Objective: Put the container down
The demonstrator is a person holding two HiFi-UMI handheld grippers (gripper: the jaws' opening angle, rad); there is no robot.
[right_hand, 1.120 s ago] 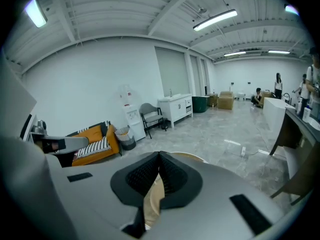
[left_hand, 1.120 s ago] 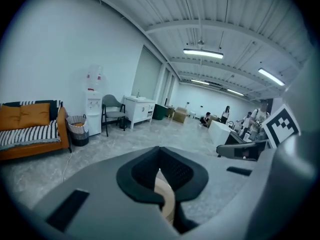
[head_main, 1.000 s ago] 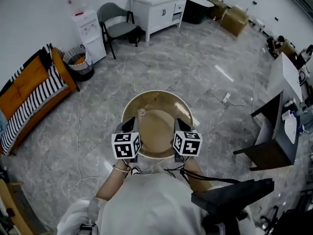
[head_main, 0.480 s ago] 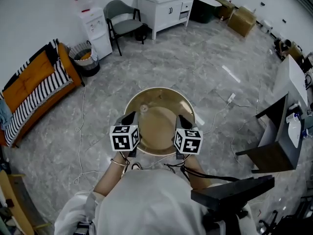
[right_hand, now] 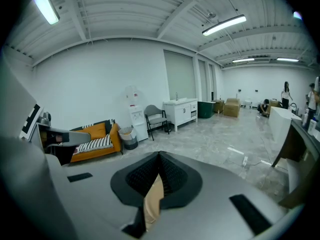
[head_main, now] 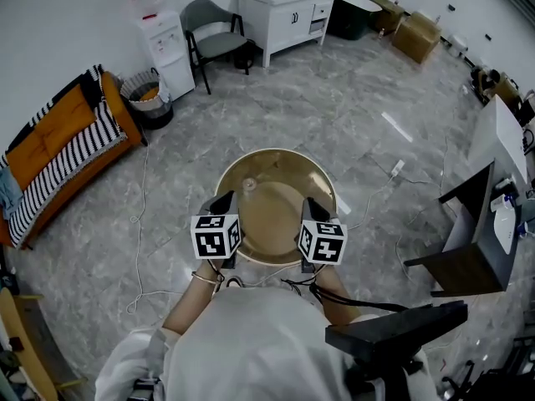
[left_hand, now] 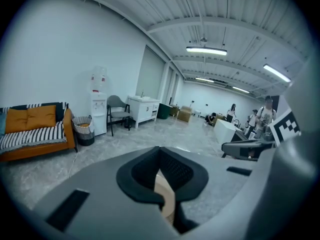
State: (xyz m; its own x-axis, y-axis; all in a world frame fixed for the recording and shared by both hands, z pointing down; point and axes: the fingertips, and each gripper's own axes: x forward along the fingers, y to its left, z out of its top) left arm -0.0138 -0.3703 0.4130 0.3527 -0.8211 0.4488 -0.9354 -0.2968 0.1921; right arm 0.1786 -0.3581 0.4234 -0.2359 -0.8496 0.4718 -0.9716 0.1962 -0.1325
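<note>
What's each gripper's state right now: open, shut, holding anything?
Left gripper: shut on the rim of the container.
Right gripper: shut on the container's rim, on the opposite side.

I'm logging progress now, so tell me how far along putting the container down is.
Done: nothing beyond the grip. The left gripper and right gripper are each shut on the near rim of the round tan container. In hand: it is carried in front of the person, seemingly clear of the grey floor. Left: lower it onto a surface and open both grippers.
</note>
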